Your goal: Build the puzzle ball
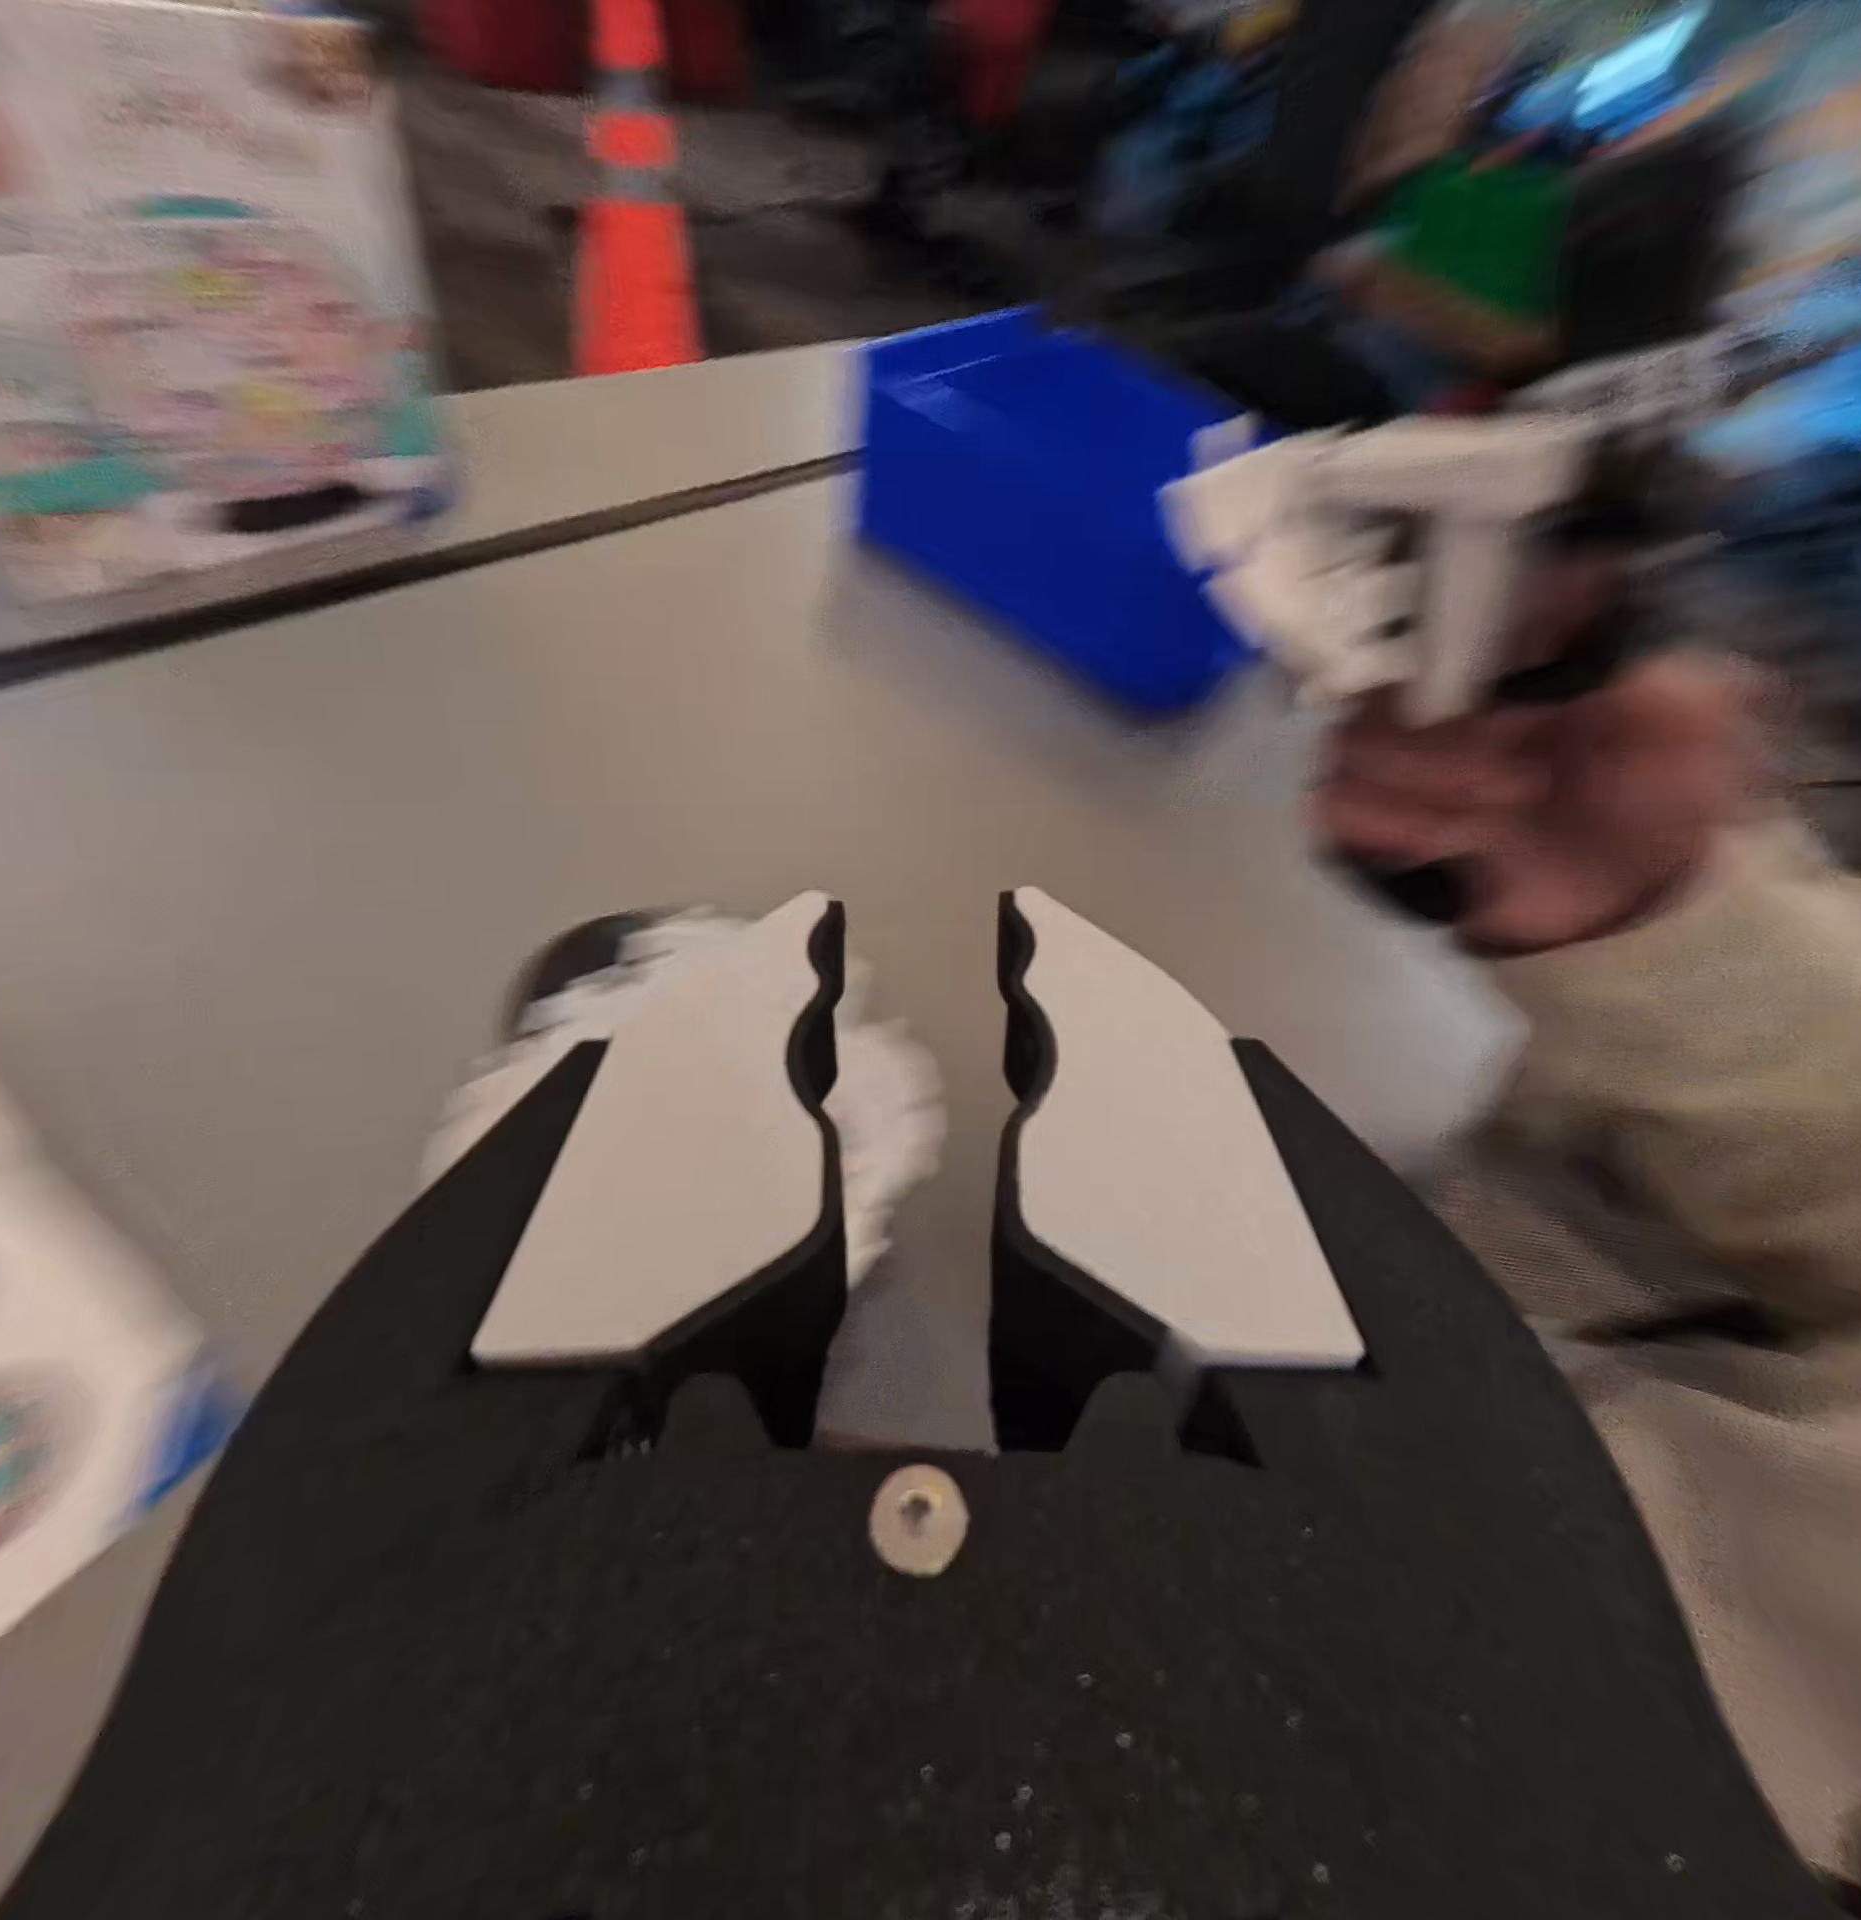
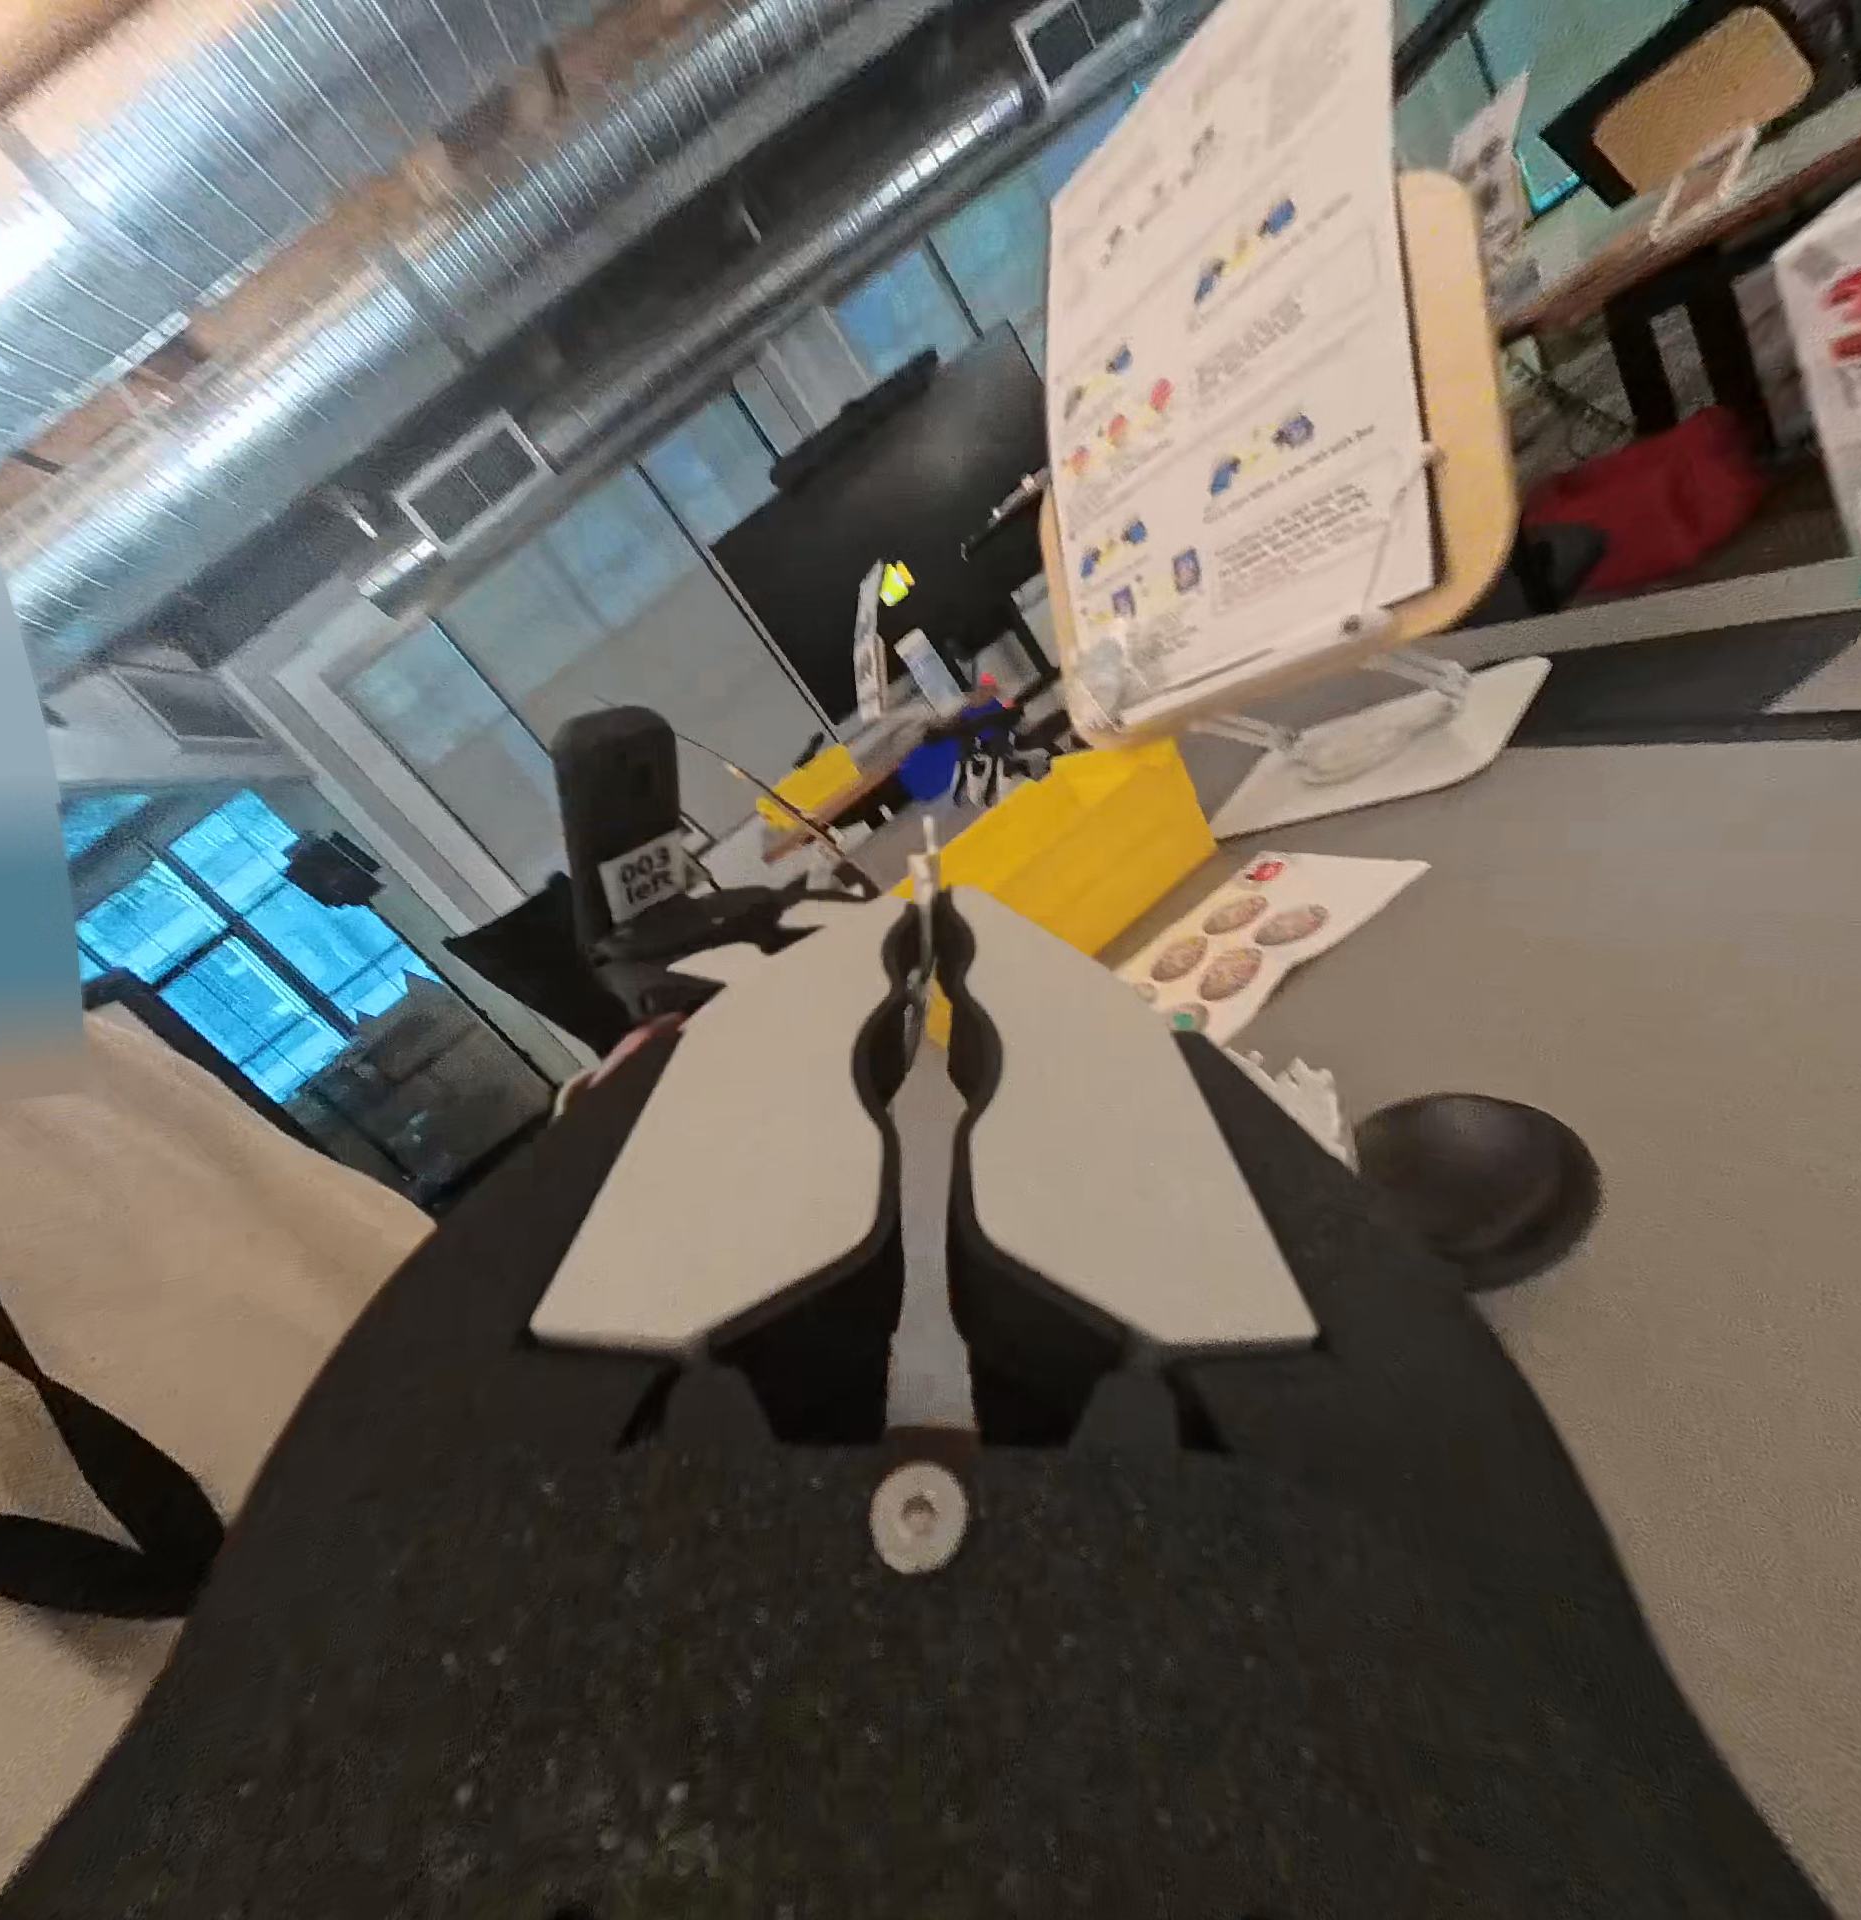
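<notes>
- My right gripper point(image 2: 928, 935) is pinched tight on a thin white puzzle piece point(image 2: 924, 862), raised above the table point(image 2: 1632, 935).
- My left gripper point(image 1: 921, 914) gapes empty over the half-built ball point(image 1: 884, 1112) — next, I judge, steady it and slot the piece in.

Bare desk point(image 1: 490, 790) lies ahead of the left gripper point(image 1: 921, 997). A blue bin point(image 1: 1019, 499) blocks the far right; white pieces point(image 1: 884, 1101) sit under its fingers.
</notes>
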Demonstrator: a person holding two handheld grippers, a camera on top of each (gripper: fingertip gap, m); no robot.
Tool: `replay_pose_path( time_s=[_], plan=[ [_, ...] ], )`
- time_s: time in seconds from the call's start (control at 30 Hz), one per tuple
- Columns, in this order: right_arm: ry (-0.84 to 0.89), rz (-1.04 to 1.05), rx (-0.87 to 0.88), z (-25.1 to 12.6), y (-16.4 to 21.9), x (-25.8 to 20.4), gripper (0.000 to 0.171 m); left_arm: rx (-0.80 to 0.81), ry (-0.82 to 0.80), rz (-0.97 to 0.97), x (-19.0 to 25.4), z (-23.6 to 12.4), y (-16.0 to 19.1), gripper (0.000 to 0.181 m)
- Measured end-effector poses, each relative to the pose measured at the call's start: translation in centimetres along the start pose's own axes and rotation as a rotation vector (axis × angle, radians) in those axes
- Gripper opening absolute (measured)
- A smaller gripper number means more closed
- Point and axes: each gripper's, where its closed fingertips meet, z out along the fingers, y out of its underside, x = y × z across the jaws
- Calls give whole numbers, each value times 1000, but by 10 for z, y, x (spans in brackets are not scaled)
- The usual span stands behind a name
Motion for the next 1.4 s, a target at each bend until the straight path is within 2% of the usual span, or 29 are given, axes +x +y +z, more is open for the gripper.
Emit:
replay_pose_path(
  time_s=[0.07,0.1,0.17,0.23,0.27,0.37,0.57,0.63,0.7,0.77,0.8,0.9,1.0,1.03,1.13,1.27,1.3,1.4],
  plan=[
    [-59,48,51,11,9,-8,2,52,253,-94,43,12,-8,27],
    [-79,65,46,16,17,-11,2,62,319,-137,51,19,-7,25],
    [-77,89,44,22,32,-9,2,74,383,-229,55,32,-3,23],
    [-69,121,80,20,35,-5,2,101,452,-295,56,34,-1,4],
    [-73,134,77,18,37,-5,2,111,473,-323,57,34,0,2],
    [-31,125,56,15,44,1,2,112,462,-298,58,38,7,1],
    [37,101,-81,5,55,14,2,15,322,-40,54,44,18,1],
    [147,-100,-208,-1,64,22,5,-41,283,28,52,48,25,1],
    [260,-414,-382,-9,72,31,5,-87,245,85,49,53,34,1],
    [287,-520,-501,-15,77,30,2,-112,212,116,44,57,40,2],
    [272,-456,-489,-15,76,28,1,-97,206,132,44,57,37,2],
    [128,23,-363,-16,69,22,2,-72,139,251,47,57,27,2],
    [48,284,-239,-17,71,26,2,-94,47,311,45,58,24,2],
    [41,298,-220,-18,73,27,2,-87,66,270,47,57,22,2],
    [145,130,-295,-18,92,33,1,-32,229,38,57,55,17,1],
    [202,-48,-292,-16,88,31,1,2,293,-43,56,51,14,1],
    [219,-47,-318,-16,90,33,2,7,308,-46,57,51,14,1],
    [126,34,-315,-9,94,19,1,35,336,-85,61,49,7,1]
  ],
)
